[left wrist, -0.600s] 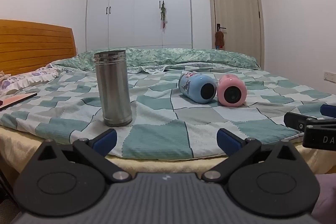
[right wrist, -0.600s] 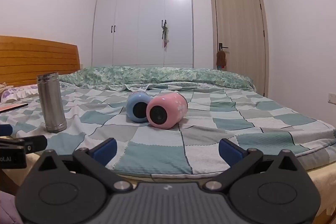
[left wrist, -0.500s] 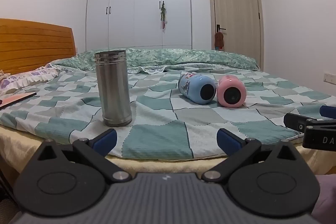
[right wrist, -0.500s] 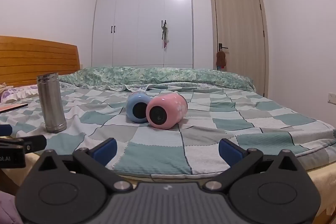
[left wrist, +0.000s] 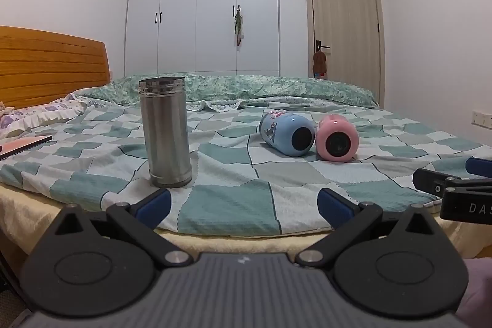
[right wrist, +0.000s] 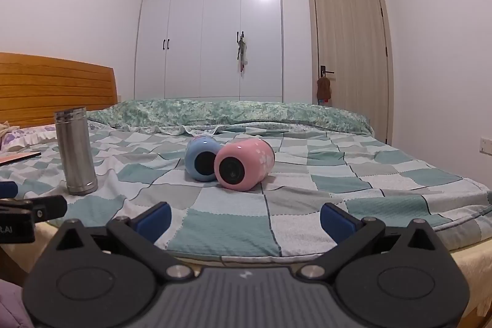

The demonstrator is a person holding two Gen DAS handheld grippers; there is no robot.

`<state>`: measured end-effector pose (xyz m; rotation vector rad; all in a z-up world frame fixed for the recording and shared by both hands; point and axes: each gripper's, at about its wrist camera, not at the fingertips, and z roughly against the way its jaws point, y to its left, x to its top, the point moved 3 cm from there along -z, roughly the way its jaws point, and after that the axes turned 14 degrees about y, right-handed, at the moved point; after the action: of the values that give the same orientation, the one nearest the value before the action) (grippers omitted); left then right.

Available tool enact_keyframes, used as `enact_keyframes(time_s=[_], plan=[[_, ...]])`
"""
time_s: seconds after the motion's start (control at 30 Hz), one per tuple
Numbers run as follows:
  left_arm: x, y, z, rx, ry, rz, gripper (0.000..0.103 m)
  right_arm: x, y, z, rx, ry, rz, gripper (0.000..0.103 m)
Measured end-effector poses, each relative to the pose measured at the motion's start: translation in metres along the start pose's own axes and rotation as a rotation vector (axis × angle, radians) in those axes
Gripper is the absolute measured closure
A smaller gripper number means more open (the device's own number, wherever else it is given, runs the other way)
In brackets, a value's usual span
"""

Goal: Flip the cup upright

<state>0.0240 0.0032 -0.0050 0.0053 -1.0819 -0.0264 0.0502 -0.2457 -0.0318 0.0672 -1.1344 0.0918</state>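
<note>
Two cups on their sides ahead of our spread fingers

We hold the left gripper (left wrist: 243, 205) and right gripper (right wrist: 246, 219) wide apart, gripping nothing; the pink cup (right wrist: 243, 164) lies beyond and between the right fingers, touching the blue cup (right wrist: 201, 159), the steel flask (left wrist: 164, 131) upright past the left finger.

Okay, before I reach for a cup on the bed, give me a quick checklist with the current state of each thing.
1. Left gripper open and empty: ok.
2. Right gripper open and empty: ok.
3. Cups needing a flip: blue cup and pink cup both lie on their sides, openings toward the cameras: not ok.
4. Steel cup standing upright: ok.
5. Room to grip one cup alone: blue and pink lie close side by side; whether they touch: cannot tell.
6. Path over the checked quilt to the pink cup: ok.
</note>
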Motion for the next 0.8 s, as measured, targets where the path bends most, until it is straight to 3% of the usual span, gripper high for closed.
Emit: enact_keyframes(time_s=[0.8], plan=[[-0.0008,0.0006,0.0007,-0.007,-0.01,0.003,0.0,-0.0001,0.0009,0.0015,-0.002,-0.005,0.001,0.0]])
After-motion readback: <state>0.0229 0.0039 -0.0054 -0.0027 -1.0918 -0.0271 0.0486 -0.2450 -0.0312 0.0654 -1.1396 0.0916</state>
